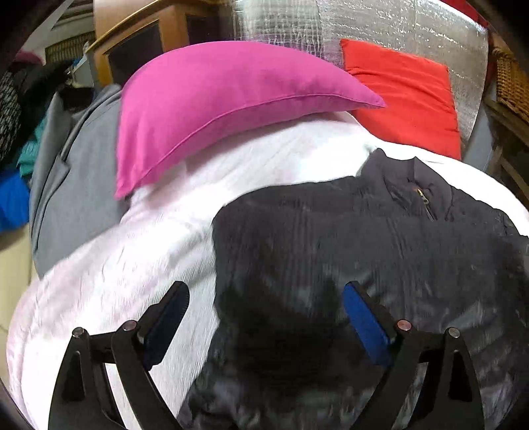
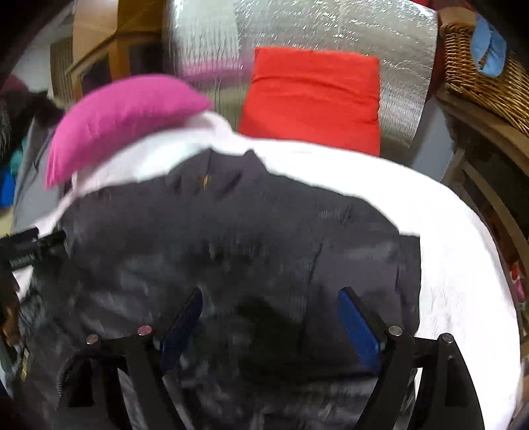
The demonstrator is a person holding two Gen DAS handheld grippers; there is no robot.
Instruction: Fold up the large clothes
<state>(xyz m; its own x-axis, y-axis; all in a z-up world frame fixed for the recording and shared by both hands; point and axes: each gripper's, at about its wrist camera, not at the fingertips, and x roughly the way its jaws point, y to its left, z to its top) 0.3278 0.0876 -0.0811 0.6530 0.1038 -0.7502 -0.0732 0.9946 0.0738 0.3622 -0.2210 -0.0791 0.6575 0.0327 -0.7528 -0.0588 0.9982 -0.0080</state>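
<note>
A dark quilted jacket (image 1: 363, 238) lies spread on a white bedcover (image 1: 139, 264), collar and zipper (image 1: 426, 201) at the far end. My left gripper (image 1: 266, 297) is open and empty, hovering over the jacket's left edge, its left finger above the white cover. In the right wrist view the jacket (image 2: 231, 238) fills the middle. My right gripper (image 2: 269, 301) is open and empty above the jacket's near part. The left gripper (image 2: 29, 248) shows at the left edge of that view, beside the jacket.
A pink pillow (image 1: 215, 99) and a red pillow (image 1: 406, 92) lie at the bed's head against a silver foil panel (image 1: 380, 23). A grey garment (image 1: 66, 185) lies at the left. A wicker basket (image 2: 486, 79) stands on a wooden shelf at the right.
</note>
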